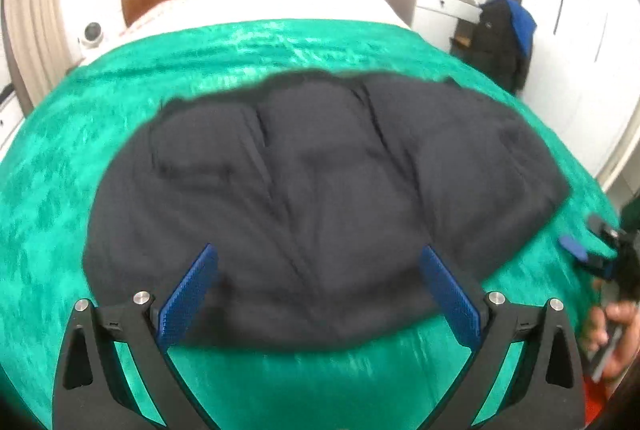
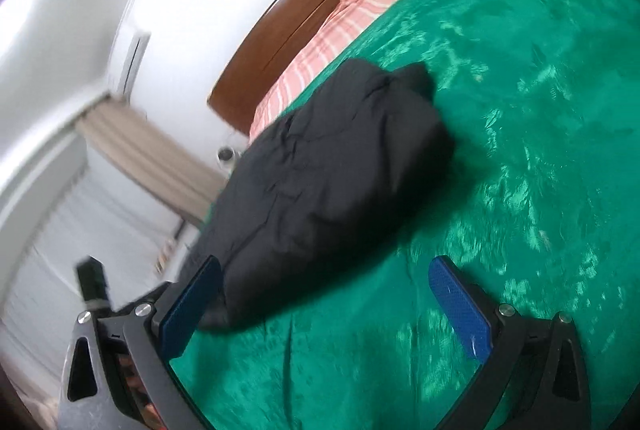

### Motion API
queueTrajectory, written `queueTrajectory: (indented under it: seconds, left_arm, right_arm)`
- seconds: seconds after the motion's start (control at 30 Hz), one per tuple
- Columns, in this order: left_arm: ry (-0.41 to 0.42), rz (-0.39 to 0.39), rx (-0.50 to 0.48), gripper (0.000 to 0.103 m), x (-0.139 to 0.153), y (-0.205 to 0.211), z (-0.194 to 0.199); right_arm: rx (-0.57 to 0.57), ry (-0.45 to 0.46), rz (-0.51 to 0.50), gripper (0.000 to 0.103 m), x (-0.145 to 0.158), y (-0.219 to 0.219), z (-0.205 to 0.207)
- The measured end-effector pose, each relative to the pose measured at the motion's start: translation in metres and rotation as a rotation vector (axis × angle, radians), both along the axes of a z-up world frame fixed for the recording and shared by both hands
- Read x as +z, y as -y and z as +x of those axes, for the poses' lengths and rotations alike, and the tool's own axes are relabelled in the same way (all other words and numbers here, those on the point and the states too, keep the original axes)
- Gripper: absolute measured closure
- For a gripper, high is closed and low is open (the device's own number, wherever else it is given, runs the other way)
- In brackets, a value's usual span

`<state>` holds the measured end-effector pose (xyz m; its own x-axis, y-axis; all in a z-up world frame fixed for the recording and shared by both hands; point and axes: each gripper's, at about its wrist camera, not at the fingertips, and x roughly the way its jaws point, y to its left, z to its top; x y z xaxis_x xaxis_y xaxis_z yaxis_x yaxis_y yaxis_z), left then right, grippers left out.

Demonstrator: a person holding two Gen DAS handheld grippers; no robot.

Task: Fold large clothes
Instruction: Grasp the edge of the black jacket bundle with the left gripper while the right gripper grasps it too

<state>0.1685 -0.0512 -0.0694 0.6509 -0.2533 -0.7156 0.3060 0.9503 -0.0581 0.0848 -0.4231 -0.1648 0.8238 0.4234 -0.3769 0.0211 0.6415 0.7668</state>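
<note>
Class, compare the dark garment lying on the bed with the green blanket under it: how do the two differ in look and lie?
The dark garment is matt navy-black; the green blanket is bright and glossy. The garment is bunched into a thick, puffy, creased bundle, while the blanket lies spread flat. The garment covers only a middle patch; the blanket spans the bed's width. Both are soft fabric on the same bed, and neither open tool grips them.
</note>
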Motion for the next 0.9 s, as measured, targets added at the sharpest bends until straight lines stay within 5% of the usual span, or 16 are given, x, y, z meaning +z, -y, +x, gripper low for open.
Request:
queueTrajectory:
  seconds: [0.1, 0.2, 0.33, 0.37, 0.4, 0.47, 0.57, 0.67, 0.8, 0.9]
  left_arm:
    - [-0.011, 0.007, -0.037, 0.002, -0.012, 0.017, 0.035]
    - [-0.069, 0.14, -0.078, 0.001, -0.046, 0.046, 0.066]
    - [-0.04, 0.124, -0.076, 0.001, -0.062, 0.045, 0.066]
    - [-0.042, 0.121, -0.077, 0.001, -0.063, 0.043, 0.066]
    - [-0.048, 0.115, -0.08, 0.001, -0.063, 0.041, 0.067]
    - [-0.054, 0.112, -0.079, 0.0, -0.064, 0.038, 0.067]
    - [-0.059, 0.117, -0.076, 0.001, -0.065, 0.035, 0.072]
    - [-0.133, 0.091, -0.096, 0.003, -0.053, 0.026, 0.072]
    - [-0.229, -0.157, -0.065, 0.009, -0.013, -0.043, 0.068]
    - [-0.16, -0.245, 0.078, 0.006, 0.021, -0.135, 0.056]
  right_arm:
    - [-0.013, -0.029, 0.061, 0.0, -0.005, 0.005, 0.026]
    - [-0.021, -0.079, 0.101, 0.0, -0.008, 0.008, 0.062]
    - [-0.05, -0.152, 0.162, 0.0, -0.016, 0.008, 0.113]
    - [-0.033, -0.147, 0.152, 0.008, -0.011, 0.004, 0.125]
    - [-0.027, -0.149, 0.101, 0.043, -0.003, -0.002, 0.131]
    - [-0.004, -0.106, -0.16, 0.061, 0.039, -0.035, 0.137]
    - [0.055, 0.022, -0.528, 0.062, 0.101, -0.105, 0.131]
    - [0.124, 0.144, -0.756, 0.062, 0.143, -0.168, 0.124]
    - [0.288, 0.303, -1.032, 0.062, 0.175, -0.263, 0.118]
    - [0.421, 0.373, -1.249, 0.062, 0.159, -0.342, 0.116]
